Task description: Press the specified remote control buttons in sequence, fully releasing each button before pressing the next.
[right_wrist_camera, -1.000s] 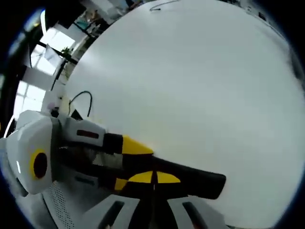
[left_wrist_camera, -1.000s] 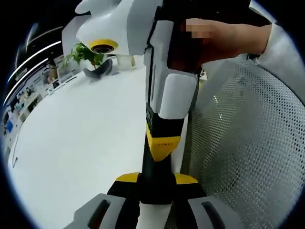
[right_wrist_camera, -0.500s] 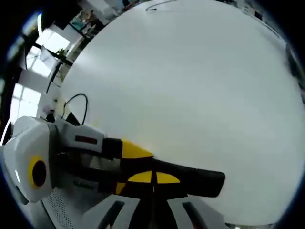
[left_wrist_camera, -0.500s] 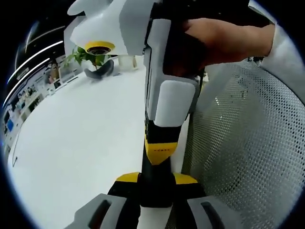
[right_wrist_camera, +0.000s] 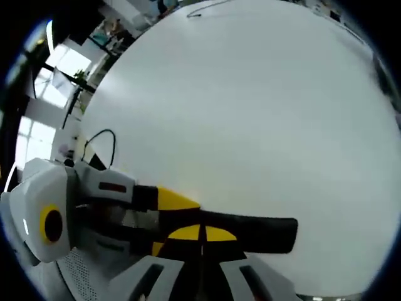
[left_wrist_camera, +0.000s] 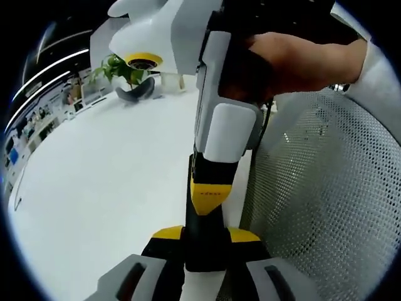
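Surface: white table (left_wrist_camera: 94,188), spreading wide beyond both grippers in both views.
Left gripper: left gripper (left_wrist_camera: 205,237) has its yellow-tipped jaws closed on the near end of a black remote (right_wrist_camera: 257,229).
Remote, place: clamped in the left jaws and reaching forward past them over the table, under the tip of the right gripper (right_wrist_camera: 202,233).
Remote, long axis: in the left gripper view it runs straight ahead along that gripper's jaws. In the right gripper view it lies crosswise just ahead of the jaws, with its free end pointing right, away from the left gripper.
Remote, face: buttons cannot be made out.
Right gripper: its two yellow tips meet at a seam with nothing between them, so the jaws are closed. In the left gripper view its yellow tip comes down from above and sits on the remote, just ahead of the left jaws. Whether it bears down on a button cannot be told.
Hand: a hand (left_wrist_camera: 301,56) wraps the right gripper's black grip, up and right of the left jaws.
Right of left gripper: a white mesh chair (left_wrist_camera: 326,207), close by.
Far ahead of left gripper: a plant (left_wrist_camera: 119,66) at the table's far edge.
Beyond left gripper, right gripper view: a black cable (right_wrist_camera: 100,135) loops on the table, with bright windows (right_wrist_camera: 62,63) behind.
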A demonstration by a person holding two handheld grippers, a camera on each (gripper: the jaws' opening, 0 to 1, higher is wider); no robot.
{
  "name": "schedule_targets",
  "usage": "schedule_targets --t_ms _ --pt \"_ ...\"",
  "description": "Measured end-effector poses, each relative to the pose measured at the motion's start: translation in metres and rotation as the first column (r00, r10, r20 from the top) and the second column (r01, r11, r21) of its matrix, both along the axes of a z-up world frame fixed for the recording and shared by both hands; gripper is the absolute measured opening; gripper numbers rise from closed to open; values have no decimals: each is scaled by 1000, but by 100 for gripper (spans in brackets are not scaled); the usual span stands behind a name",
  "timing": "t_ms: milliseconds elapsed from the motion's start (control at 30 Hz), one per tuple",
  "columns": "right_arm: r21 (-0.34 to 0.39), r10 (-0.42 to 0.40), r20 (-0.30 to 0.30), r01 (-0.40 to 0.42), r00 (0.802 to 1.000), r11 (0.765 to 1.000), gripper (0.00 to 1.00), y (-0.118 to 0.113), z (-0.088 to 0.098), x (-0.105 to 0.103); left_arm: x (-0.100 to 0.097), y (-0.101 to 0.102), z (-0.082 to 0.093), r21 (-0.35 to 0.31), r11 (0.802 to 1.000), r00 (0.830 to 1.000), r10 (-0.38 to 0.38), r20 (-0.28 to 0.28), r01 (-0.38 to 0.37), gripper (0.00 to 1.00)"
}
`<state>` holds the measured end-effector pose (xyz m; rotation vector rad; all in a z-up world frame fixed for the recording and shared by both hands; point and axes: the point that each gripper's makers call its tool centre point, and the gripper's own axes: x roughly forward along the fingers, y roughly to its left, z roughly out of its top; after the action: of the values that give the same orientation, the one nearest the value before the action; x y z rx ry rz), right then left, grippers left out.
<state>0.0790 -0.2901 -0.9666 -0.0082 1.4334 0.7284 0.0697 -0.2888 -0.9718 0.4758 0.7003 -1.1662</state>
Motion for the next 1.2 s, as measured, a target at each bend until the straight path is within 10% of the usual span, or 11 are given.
schedule_targets --t_ms 667,1200 --pt "24 -20 1 20 1000 1000 0 2 2 -1 -2 6 0 30 1000 1000 6 6 -6 24" --pt "-49 135 166 -128 977 990 0 3 0 0 -1 4 -1 22 1000 1000 3 1 -3 24"
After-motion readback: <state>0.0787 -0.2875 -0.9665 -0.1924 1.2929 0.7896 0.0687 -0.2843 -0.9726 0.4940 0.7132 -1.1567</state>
